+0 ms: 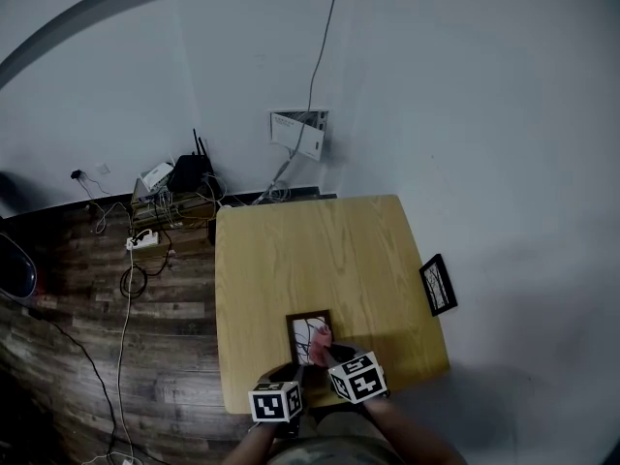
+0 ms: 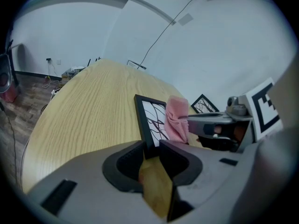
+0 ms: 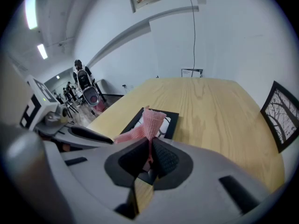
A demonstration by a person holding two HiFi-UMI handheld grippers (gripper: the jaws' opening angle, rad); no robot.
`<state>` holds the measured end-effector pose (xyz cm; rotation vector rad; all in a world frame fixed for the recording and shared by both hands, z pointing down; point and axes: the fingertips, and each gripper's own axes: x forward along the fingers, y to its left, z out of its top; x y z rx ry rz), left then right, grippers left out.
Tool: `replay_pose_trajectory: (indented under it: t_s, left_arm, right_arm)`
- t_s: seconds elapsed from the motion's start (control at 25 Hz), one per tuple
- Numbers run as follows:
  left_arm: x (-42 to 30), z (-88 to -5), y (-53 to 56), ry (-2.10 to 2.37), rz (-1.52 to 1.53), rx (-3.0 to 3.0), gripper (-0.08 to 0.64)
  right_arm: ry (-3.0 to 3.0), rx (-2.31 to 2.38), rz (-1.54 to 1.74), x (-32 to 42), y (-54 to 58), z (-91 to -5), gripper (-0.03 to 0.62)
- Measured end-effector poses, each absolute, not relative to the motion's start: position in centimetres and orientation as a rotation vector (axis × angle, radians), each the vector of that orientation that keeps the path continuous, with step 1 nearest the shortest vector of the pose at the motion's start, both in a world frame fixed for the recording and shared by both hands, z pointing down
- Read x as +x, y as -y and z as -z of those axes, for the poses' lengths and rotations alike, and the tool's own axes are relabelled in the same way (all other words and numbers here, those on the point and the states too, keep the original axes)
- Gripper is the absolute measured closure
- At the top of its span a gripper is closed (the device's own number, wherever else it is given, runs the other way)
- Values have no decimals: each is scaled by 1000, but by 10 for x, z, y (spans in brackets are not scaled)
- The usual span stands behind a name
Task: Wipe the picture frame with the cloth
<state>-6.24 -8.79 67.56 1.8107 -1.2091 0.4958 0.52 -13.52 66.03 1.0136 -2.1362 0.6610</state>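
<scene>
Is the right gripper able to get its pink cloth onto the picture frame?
Probably yes: the right gripper holds the cloth right over the picture frame, and the left gripper only grips its near edge.

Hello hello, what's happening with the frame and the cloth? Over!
Left gripper shut on picture frame. Right gripper shut on pink cloth, over the frame. Nothing blocking.

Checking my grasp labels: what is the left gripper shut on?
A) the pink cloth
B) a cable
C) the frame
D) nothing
C: in the left gripper view, the left gripper has its jaws pinched on the near edge of the frame, while the cloth is held in the right gripper.
</scene>
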Motion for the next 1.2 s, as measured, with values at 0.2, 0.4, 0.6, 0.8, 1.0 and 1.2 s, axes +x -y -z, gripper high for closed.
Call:
replay_pose_trajectory:
  t_s: [0.2,0.4,0.6,0.8,1.0,1.2]
  left_arm:
    - [-68,-669,86,1251,-443,1803,463]
    - [-72,-642,80,1361,-391,1836,463]
    - [-69,-606,61,1445,-306,1872,484]
    - [-61,-579,30,1479,-245,1874,523]
    - [-46,-562,-1,1473,-231,1906,543]
    - [-33,-545,-31,1480,-205,1951,545]
  right_arm:
    - [2231,1069,-673,12,130,-633,577]
    - [2346,1041,-722,14,109,-603,577]
    - [2439,1010,-739,20,81,-573,577]
    - [2539,968,-725,30,49,-539,577]
    - [2609,982,-686,44,19,-511,577]
    - [2652,981,-659,56,-14,-496,577]
